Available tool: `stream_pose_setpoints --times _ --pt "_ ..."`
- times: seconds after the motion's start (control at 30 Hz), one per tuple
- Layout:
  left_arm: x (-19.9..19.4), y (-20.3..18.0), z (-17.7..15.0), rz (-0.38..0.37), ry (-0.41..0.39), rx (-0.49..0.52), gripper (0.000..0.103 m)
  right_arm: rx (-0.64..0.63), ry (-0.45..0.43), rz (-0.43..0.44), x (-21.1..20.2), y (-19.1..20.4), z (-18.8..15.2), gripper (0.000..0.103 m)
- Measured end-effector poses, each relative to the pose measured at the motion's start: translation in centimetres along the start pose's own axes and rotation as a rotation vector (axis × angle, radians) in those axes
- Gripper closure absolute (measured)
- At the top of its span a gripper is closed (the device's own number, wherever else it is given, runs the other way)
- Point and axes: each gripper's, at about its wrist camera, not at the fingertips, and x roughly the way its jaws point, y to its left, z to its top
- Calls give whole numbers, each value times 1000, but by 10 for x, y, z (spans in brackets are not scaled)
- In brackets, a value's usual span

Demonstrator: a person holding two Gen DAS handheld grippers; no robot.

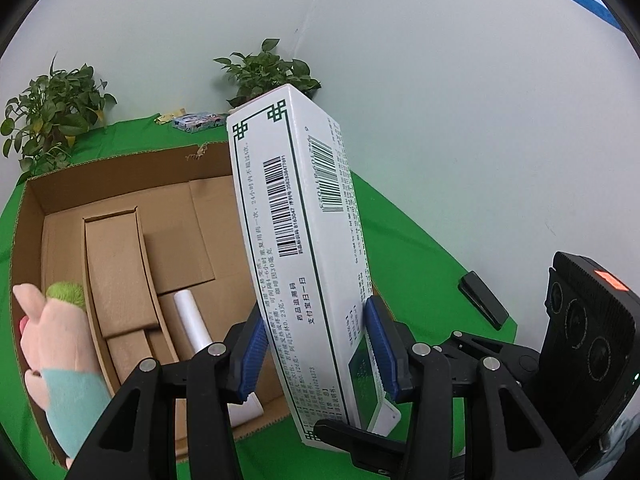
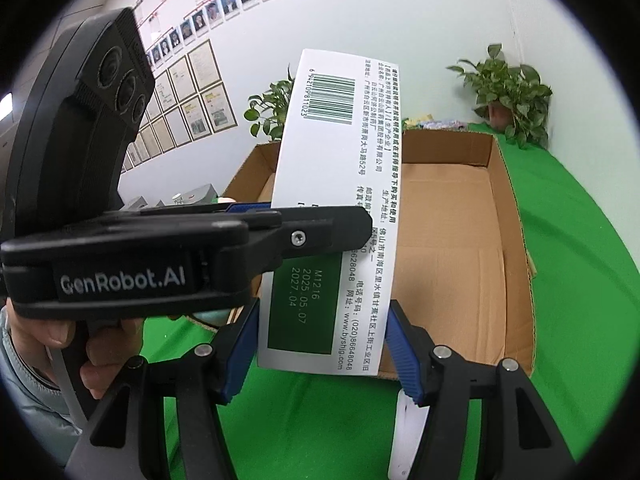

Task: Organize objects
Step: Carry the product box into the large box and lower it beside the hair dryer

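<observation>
The desk (image 1: 408, 248) is covered in green cloth and meets a white wall; on it sits a large open cardboard box (image 1: 120, 184), its flaps up and its near wall facing the left wrist camera. Inside the cardboard box, against the left wall, stands a smaller brown carton (image 1: 116, 264), with a white tube (image 1: 194, 322) lying beside it on the floor of the box, and a pink plush toy (image 1: 60, 340) with a green tuft and pale blue clothing leaning over the left rim. Two potted plants (image 1: 52, 116) stand at the back edge of the desk, with a small printed packet (image 1: 198, 121) lying between them. A tall white medicine box (image 1: 304, 264) with green trim and barcodes is held upright in the air, just beside the right front corner of the cardboard box and above the green cloth, clear of the desk surface. The left hand-held gripper (image 1: 318, 344) pinches the medicine box across its lower part, both blue pads pressed to opposite faces. The right hand-held gripper (image 2: 320, 344) brackets the bottom end of the same medicine box; its right pad touches the box edge, while contact at the left pad cannot be confirmed. A black clip-like object (image 1: 482, 300) lies on the cloth near the wall, well apart from the cardboard box. Framed papers and portrait photos (image 2: 192, 92) hang on the far wall in the right wrist view.
</observation>
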Motion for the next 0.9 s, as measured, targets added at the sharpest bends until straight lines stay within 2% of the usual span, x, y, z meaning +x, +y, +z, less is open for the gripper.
stream_pose_setpoints --times 0.17,0.4,0.63,0.77,0.9 --pt "21 13 11 -14 30 -36 59 24 45 8 17 -16 9 43" --pt "68 35 11 -3 116 -73 59 63 138 26 47 -37 8 43" --pt "117 60 -10 6 232 -152 59 124 252 57 79 -54 -10 43" --pt "135 64 -18 20 268 -161 58 155 307 66 94 -64 -21 43" --pt "152 65 -25 30 299 -166 58 159 346 38 105 -68 -29 43"
